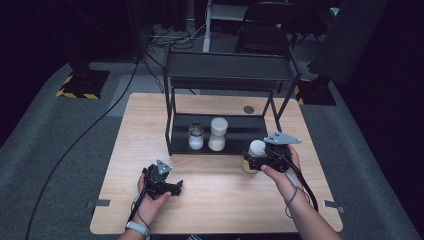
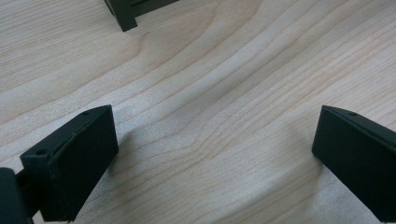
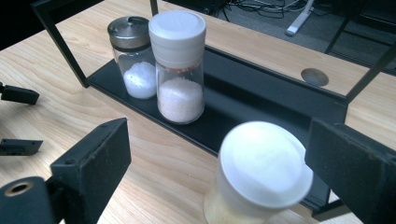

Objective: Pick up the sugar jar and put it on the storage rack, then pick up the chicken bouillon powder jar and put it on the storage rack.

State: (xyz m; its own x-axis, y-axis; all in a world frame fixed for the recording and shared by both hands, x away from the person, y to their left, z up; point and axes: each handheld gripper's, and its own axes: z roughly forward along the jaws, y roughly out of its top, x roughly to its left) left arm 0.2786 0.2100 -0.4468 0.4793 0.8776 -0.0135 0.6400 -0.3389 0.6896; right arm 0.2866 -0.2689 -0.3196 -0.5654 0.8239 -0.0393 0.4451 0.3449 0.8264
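A jar with a white lid (image 1: pixel 256 148) (image 3: pixel 261 168) and pale yellowish contents stands on the table just in front of the black shelf's right end. My right gripper (image 1: pixel 249 160) (image 3: pixel 219 140) is open, its jaws either side of this jar; the left jaw stands well clear of it. On the shelf's lower tier (image 1: pixel 240 126) (image 3: pixel 261 100) stand a small metal-lidded shaker (image 1: pixel 195 136) (image 3: pixel 133 58) and a taller white-capped jar (image 1: pixel 218 134) (image 3: pixel 178 67), both holding white grains. My left gripper (image 1: pixel 177 186) (image 2: pixel 215 121) is open low over bare wood.
The black two-tier shelf (image 1: pixel 227 67) stands at the table's middle back; one of its feet (image 2: pixel 123 14) is just ahead of the left gripper. A round cable hole (image 1: pixel 248 109) (image 3: pixel 314 77) lies behind the shelf. The left gripper's jaw tips (image 3: pixel 18 94) are at the right gripper view's left edge.
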